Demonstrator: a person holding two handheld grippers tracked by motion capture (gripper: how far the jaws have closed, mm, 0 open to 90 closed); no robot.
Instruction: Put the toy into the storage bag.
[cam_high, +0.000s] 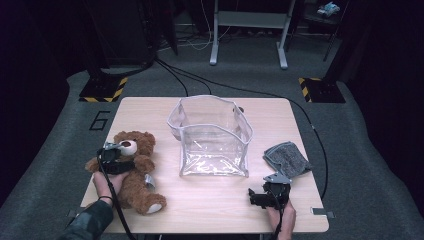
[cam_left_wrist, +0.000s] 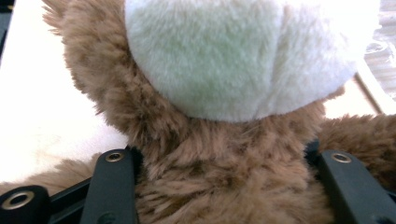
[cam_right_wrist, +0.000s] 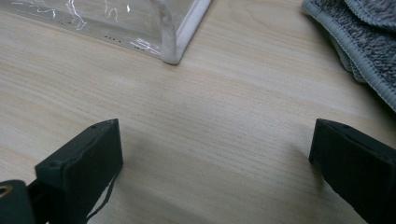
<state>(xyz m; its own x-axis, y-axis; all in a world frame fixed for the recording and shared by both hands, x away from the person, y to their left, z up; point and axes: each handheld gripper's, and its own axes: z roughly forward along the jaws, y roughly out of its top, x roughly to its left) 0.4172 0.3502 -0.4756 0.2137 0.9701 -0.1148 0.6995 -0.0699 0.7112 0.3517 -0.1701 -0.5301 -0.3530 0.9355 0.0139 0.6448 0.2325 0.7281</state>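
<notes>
Brown plush, shaggy and soft, covers the teddy bear (cam_high: 131, 167) lying on its back at the lower left of the high view, on the pale wood-grain desk (cam_high: 210, 200). Its muzzle is a rounded cream patch, and one cream foot sole points toward the bottom of the frame. The left gripper (cam_high: 116, 161) sits across the bear just below the head. In the left gripper view its two black fingers (cam_left_wrist: 114, 186) flank the fuzzy neck (cam_left_wrist: 224, 177) on either side, and the fur bulges up between them; the bear is gripped there.

A clear, glossy plastic pouch (cam_high: 212, 137) stands open at the middle of the desk, boxy in shape, with white piping along its wavy rim. To its right lies a folded grey cloth (cam_high: 287, 159), nubby like terry towelling with a stitched edge.

The right gripper (cam_high: 260, 196) rests low at the lower right of the high view, just below the cloth. In the right gripper view its matte black fingers (cam_right_wrist: 84, 163) stand wide apart over bare wood, holding nothing.
</notes>
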